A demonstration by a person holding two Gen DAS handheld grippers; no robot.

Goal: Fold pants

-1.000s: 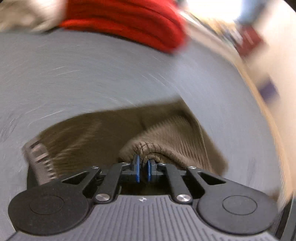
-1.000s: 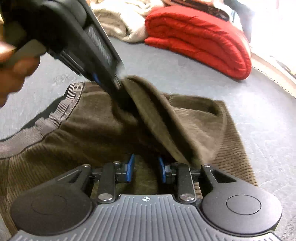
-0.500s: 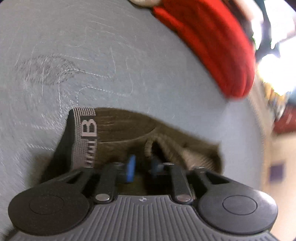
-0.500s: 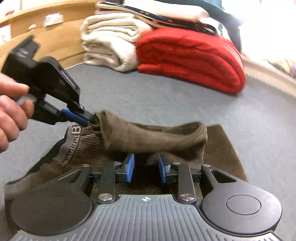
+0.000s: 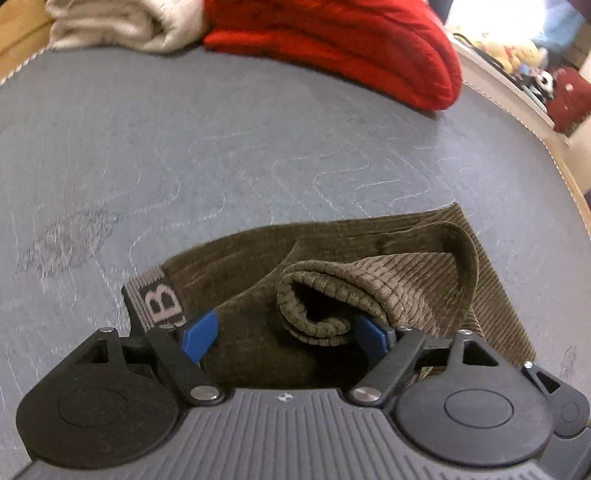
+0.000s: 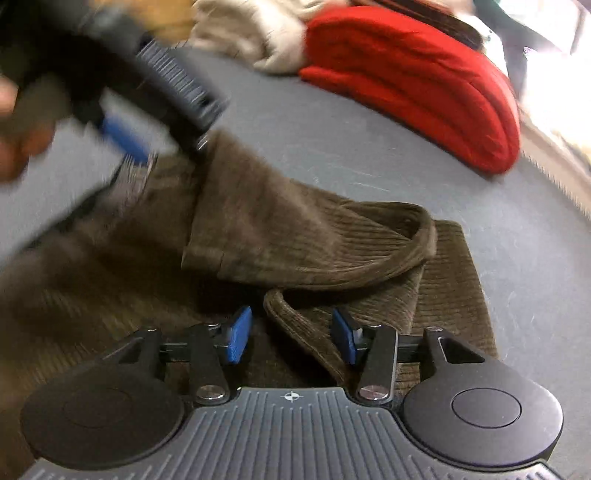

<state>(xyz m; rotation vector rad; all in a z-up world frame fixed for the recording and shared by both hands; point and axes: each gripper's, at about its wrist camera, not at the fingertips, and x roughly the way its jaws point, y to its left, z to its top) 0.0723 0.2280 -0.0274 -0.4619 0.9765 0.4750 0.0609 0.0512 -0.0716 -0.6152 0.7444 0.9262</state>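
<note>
Olive-brown corduroy pants (image 5: 417, 280) lie partly folded on a grey surface (image 5: 221, 140). Their grey waistband with a letter B (image 5: 155, 299) shows at the left. My left gripper (image 5: 288, 332) is open wide, and a rolled cuff lies loose between its blue pads, against the right pad. My right gripper (image 6: 291, 334) is open, with a ribbed hem edge lying between its pads. In the right wrist view the pants (image 6: 295, 229) have a leg folded over. The left gripper (image 6: 122, 136) shows blurred at the upper left, just over the waistband end.
A folded red blanket (image 5: 351, 40) and a cream blanket (image 5: 125, 22) lie at the far side; they also show in the right wrist view as the red blanket (image 6: 424, 81). The surface's stitched edge (image 5: 517, 110) runs along the right. A hand (image 6: 14, 147) holds the left gripper.
Both grippers have opened and let go of the pants leg, which now lies folded over. The left gripper has moved and is blurred in the right wrist view.
</note>
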